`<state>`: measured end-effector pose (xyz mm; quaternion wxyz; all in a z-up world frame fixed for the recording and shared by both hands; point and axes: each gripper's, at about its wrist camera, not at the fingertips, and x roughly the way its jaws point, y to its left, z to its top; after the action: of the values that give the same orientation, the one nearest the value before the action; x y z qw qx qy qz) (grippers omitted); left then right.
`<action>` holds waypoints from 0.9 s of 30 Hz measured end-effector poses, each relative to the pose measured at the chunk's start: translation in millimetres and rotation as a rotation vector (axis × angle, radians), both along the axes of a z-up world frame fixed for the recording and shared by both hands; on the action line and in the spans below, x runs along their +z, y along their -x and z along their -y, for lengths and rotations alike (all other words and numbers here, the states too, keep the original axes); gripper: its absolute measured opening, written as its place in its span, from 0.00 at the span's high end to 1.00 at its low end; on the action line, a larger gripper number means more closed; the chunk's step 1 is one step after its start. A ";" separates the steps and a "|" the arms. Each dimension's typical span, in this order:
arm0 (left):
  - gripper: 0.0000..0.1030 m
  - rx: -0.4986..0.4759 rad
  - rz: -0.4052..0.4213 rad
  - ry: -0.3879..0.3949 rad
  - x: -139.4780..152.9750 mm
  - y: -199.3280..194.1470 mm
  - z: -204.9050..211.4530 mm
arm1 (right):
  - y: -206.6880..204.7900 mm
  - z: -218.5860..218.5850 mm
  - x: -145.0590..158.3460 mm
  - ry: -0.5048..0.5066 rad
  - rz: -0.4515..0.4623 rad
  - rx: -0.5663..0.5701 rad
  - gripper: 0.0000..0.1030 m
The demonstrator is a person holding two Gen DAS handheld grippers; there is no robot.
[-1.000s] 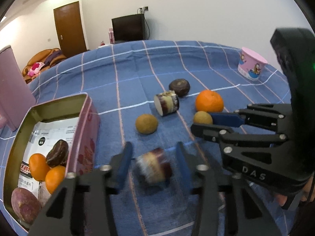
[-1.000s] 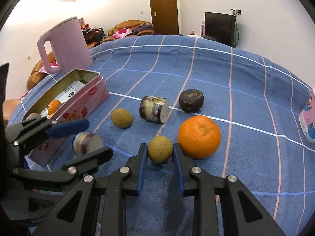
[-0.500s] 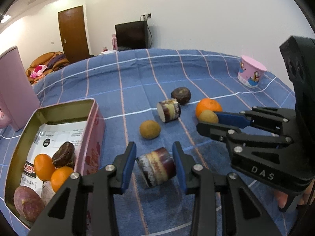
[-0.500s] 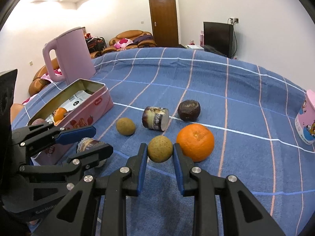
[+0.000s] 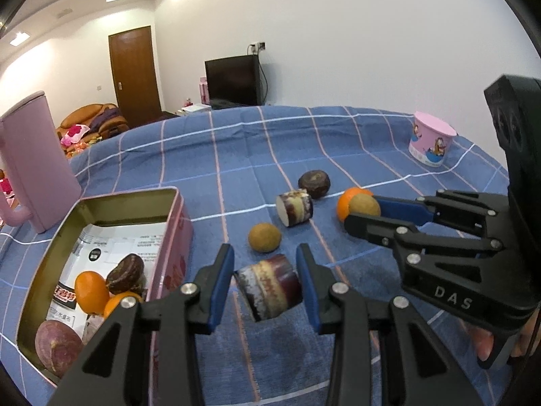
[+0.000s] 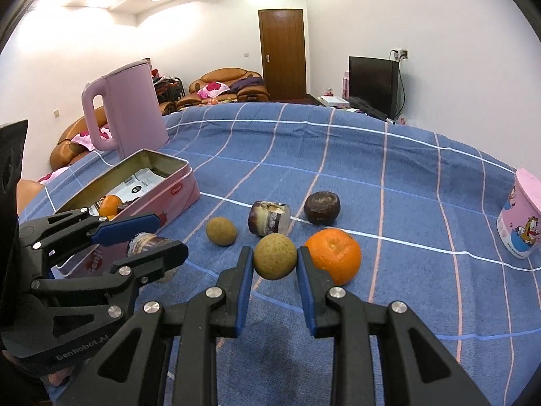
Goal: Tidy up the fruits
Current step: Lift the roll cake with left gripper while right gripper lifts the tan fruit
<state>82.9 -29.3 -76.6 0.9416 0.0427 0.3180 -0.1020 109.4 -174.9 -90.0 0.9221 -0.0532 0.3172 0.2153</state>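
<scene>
Both grippers clamped on fruit above the blue checked cloth

The left gripper (image 5: 267, 287) grips a purple cane chunk (image 5: 268, 286) between its blue pads, just right of the pink tin (image 5: 175, 209); the right gripper (image 6: 274, 262) pinches a small tan round fruit (image 6: 274, 256), with the orange (image 6: 333, 255) just beside it. Only the left view looks down into the tin: two small oranges, a dark wrinkled fruit and a purple one on printed paper. Only the right view shows the pink kettle (image 6: 126, 108) whole, behind the tin. Right of the tin lie another tan fruit (image 6: 221, 231), a second cane chunk (image 6: 268, 218) and a dark fruit (image 6: 321, 208).
</scene>
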 end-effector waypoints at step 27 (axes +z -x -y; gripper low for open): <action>0.62 0.019 0.114 0.015 11.9 18.9 -7.1 | 17.6 8.6 12.3 -0.039 0.113 -0.027 0.73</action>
<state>64.0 -22.1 -64.7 0.9594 0.0383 0.2634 -0.0931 91.9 -183.5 -77.6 0.9422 -0.0428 0.2612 0.2055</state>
